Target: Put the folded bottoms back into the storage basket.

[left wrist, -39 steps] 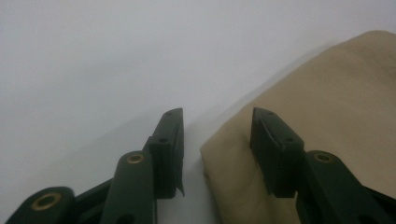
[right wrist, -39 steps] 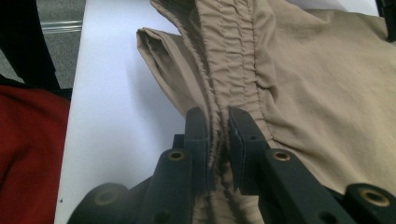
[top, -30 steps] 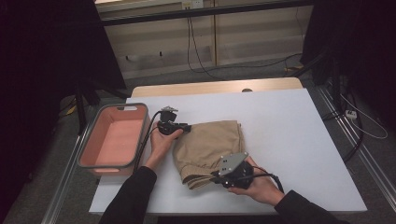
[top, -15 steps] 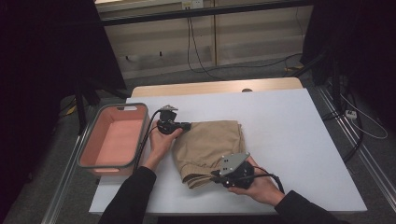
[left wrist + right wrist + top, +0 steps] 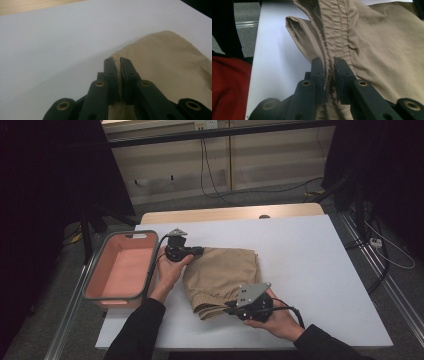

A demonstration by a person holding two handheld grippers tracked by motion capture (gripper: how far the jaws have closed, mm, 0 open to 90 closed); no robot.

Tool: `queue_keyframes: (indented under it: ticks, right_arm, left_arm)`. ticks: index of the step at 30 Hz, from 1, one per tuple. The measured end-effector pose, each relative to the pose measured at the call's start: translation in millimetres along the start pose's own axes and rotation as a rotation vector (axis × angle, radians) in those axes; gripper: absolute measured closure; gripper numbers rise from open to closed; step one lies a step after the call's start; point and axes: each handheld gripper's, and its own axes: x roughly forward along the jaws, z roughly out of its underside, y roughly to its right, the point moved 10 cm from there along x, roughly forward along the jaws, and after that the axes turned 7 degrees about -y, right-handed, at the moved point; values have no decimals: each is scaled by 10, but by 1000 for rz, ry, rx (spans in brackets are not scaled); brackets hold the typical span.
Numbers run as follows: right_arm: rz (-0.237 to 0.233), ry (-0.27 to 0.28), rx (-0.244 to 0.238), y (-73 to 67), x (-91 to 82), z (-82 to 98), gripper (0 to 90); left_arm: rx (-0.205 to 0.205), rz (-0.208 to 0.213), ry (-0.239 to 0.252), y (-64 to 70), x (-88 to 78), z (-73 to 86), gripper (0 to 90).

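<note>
A folded tan garment (image 5: pixel 225 272) with an elastic waistband (image 5: pixel 337 30) lies in the middle of the white table (image 5: pixel 310 270). My left gripper (image 5: pixel 199 251) is at the garment's far left corner, shut on the edge of the tan cloth (image 5: pixel 160 62). In the left gripper view, the left gripper (image 5: pixel 119 65) has its jaws almost touching, with fabric pinched low between them. My right gripper (image 5: pixel 231 309) is at the near edge. In the right gripper view, the right gripper (image 5: pixel 329 65) is shut on the gathered waistband.
A salmon-pink bin (image 5: pixel 150 265) stands at the table's left edge, close to the left hand. Bare white tabletop stretches to the right and the far side. Cables lie on the floor behind the table. Something red (image 5: pixel 227 87) lies beyond the table's near edge.
The left gripper has risen slightly with the garment's corner. The right hand and its grip on the waistband have not moved.
</note>
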Motion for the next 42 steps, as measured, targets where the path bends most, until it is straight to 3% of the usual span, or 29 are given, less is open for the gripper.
queue_keyframes:
  ticks: [6,20,28,42]
  right_arm:
    - [-1,20,8,3,-26,-28,787]
    - [0,67,16,-6,-81,-108,788]
    - [7,95,17,-15,-112,-174,788]
    - [30,143,10,-13,-125,-334,789]
  left_arm:
    - [28,-3,20,28,-77,-56,850]
    - [26,-2,92,72,-266,-181,851]
    - [53,-13,127,83,-369,-244,852]
    - [59,-16,202,87,-574,-360,854]
